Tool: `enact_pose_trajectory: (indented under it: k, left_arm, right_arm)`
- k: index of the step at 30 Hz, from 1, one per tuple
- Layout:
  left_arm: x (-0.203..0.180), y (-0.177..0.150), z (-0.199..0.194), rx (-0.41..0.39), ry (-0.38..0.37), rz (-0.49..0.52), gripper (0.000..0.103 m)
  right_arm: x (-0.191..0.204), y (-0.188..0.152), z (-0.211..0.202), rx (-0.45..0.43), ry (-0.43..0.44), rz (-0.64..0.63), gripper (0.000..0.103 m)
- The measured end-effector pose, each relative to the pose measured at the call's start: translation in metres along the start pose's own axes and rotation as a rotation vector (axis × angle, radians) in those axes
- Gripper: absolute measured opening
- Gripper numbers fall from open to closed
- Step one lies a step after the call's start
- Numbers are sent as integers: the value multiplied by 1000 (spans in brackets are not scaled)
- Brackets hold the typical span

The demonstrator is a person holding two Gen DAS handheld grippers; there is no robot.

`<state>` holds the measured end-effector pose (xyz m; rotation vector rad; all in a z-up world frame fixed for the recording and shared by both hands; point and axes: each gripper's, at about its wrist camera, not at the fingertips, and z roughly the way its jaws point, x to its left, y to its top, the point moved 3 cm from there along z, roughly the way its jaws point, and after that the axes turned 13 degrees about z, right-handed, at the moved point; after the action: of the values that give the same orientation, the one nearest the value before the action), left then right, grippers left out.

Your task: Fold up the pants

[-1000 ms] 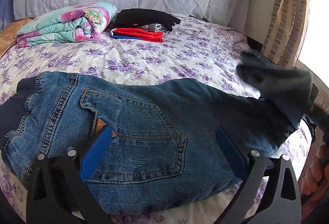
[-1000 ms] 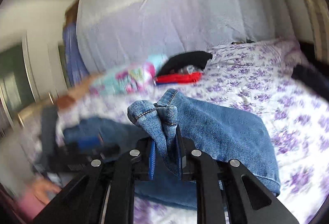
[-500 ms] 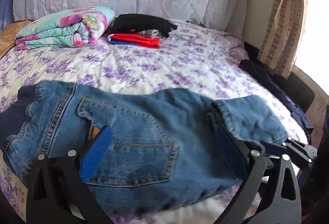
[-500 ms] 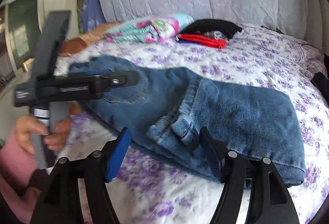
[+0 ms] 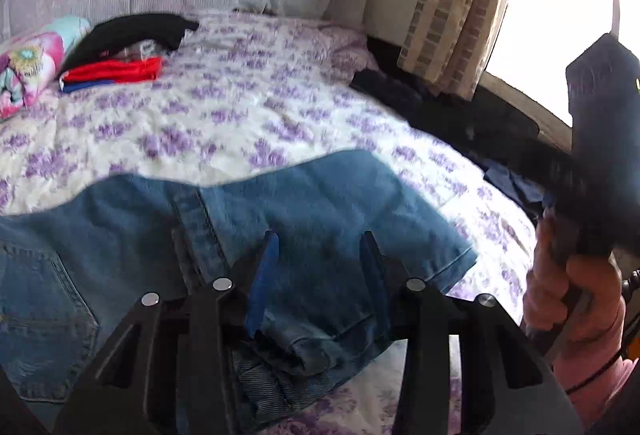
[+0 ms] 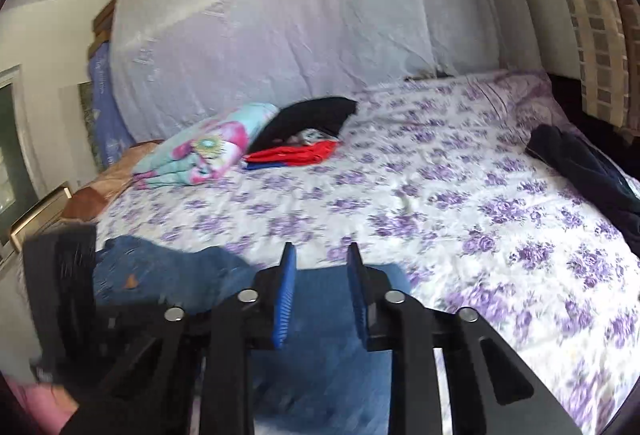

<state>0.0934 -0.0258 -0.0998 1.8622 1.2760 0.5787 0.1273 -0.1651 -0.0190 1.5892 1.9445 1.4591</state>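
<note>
Left wrist view: jeans [image 5: 312, 219] already folded over once under my left tool [image 5: 316, 275], jaws apart; right tool [image 6: 320, 291] also apart, empty. Another fold probably remains.

Wide open bedspread [image 6: 460, 203] ahead of the right fingers [image 6: 286, 295], nothing in the way. Far ahead-left, folded blanket [image 6: 208, 151] and clothes stack [image 6: 300, 139] block. Dark garments [image 6: 584, 171] crowd the right edge. Jeans [image 5: 312, 219] lie under the left fingers [image 5: 264, 275].

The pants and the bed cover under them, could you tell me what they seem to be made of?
The pants look like blue denim: faded weave, stitched seams, hemmed cuff. The bed cover looks like soft matte printed fabric, perhaps cotton, white with purple flowers and light wrinkles.
</note>
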Motion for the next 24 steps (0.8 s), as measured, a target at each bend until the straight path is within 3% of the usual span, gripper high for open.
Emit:
enact_pose_trajectory:
  k: [1,4,5,9,14,16,18,19,21,23,24]
  left_arm:
    - [4,-6,10,32,-16,-26,39]
    - [15,-12,13,26,-73,-82,38]
    - [17,-14,15,32,-91,-90,38]
    - [17,-16,13,27,-99,-90,38]
    - [23,-16,11,14,-138,-123,38]
    - [23,-16,11,13,-140,-123,39]
    - [23,-16,11,12,-145,-124,39]
    - [22,-15,12,12,-157,-120,39]
    - [21,-15,13,15,-154,-117,39]
    - [23,-16,12,9,-165,-130,39]
    - [24,-16,12,7,-172,-136,39]
  right_arm:
    - [-8,3,13,28,-20,19,23]
    - [-44,-11,84,251,-144,53,24]
    - [-49,-19,96,268,-148,41,23]
    - [-45,-16,73,223,-132,46,24]
    - [-15,-16,-13,82,-14,34,24]
    - [-9,-35,-26,97,-13,-1,24]
    - [-20,-69,-12,182,-129,-81,22]
    - [-28,-82,-7,196,-138,-88,22]
    - [-34,-79,-24,143,-91,-2,23]
    - [-28,-71,-50,46,-73,0,30]
    - [-23,-70,-62,1,-75,-8,45]
